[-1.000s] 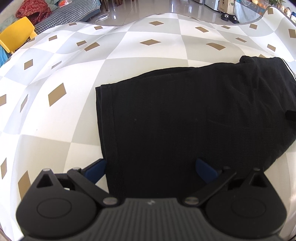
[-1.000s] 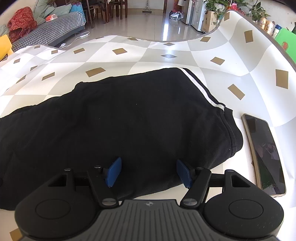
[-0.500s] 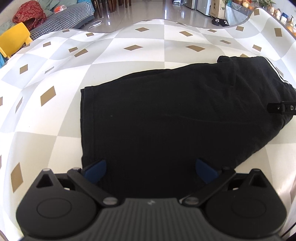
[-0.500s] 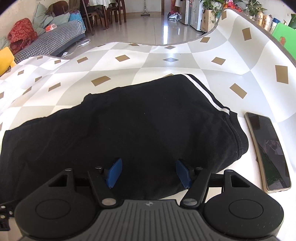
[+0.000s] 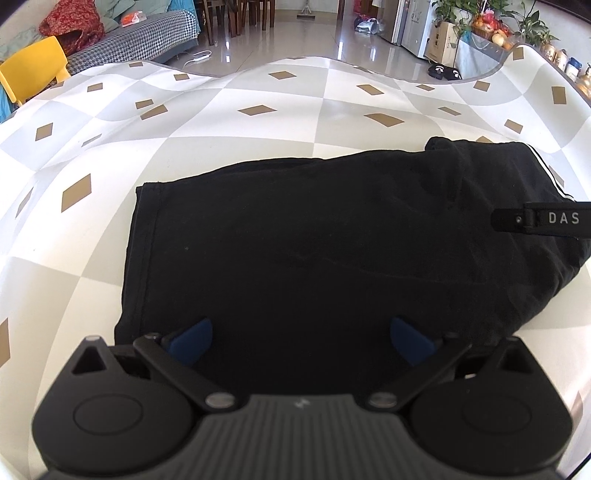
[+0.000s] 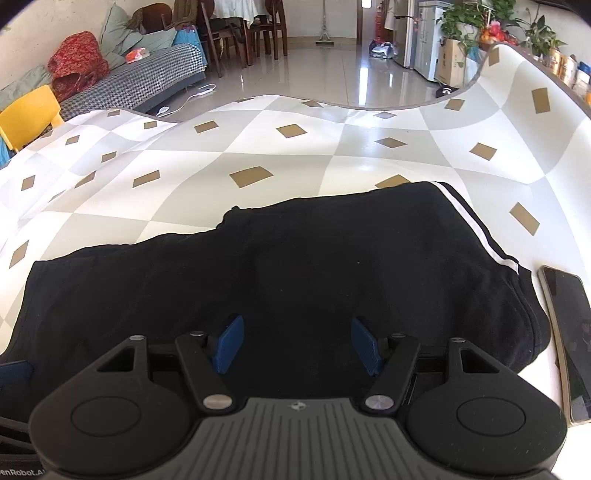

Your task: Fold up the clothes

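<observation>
A home living and dining area: a houndstooth-covered sofa (image 6: 147, 77), wooden dining chairs (image 6: 258, 29), glossy tiled floor (image 6: 332, 70), potted plants (image 6: 465, 18) and a fridge (image 6: 421, 33) beyond the table's far edge.

Left claw (image 5: 301, 341) angled downward, jaws spread wide, right claw (image 6: 297, 347) likewise tilted down, jaws apart

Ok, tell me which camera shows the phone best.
The right wrist view: the phone lies on the table beside the black garment's striped end, nearly whole at the picture's right edge. The left wrist view does not show it.
</observation>
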### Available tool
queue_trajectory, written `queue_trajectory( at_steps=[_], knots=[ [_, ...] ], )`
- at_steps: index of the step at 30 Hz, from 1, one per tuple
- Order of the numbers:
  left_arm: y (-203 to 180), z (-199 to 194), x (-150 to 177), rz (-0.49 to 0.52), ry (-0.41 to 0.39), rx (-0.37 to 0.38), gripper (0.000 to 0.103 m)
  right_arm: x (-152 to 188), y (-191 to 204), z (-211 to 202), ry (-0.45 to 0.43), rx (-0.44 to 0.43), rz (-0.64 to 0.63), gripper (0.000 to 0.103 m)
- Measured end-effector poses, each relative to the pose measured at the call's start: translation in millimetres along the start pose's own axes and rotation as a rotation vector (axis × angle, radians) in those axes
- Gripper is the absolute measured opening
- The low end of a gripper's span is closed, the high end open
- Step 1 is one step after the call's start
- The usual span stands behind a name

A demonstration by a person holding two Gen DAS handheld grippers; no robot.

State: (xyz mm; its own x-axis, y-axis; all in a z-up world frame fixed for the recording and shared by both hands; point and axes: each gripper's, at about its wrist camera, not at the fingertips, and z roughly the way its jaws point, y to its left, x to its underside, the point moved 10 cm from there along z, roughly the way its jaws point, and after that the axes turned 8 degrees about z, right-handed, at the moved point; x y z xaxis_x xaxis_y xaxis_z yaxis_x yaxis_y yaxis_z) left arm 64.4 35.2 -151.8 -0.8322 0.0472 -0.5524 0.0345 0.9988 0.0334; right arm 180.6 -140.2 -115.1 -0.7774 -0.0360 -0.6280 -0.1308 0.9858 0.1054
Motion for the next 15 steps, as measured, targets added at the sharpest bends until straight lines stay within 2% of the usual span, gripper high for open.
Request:
queue_trajectory(
  at_steps=[10,15],
  knots=[
    [-7,5,0,0.06,-0.01,-0.017,0.103,-2,23,25,-0.006,0.063,-0.112,0.063],
    [-8,1,7,0.076,-0.005,-0.009,0.103,-10,22,32,-0.031,0.09,-0.084,0.063]
  ],
)
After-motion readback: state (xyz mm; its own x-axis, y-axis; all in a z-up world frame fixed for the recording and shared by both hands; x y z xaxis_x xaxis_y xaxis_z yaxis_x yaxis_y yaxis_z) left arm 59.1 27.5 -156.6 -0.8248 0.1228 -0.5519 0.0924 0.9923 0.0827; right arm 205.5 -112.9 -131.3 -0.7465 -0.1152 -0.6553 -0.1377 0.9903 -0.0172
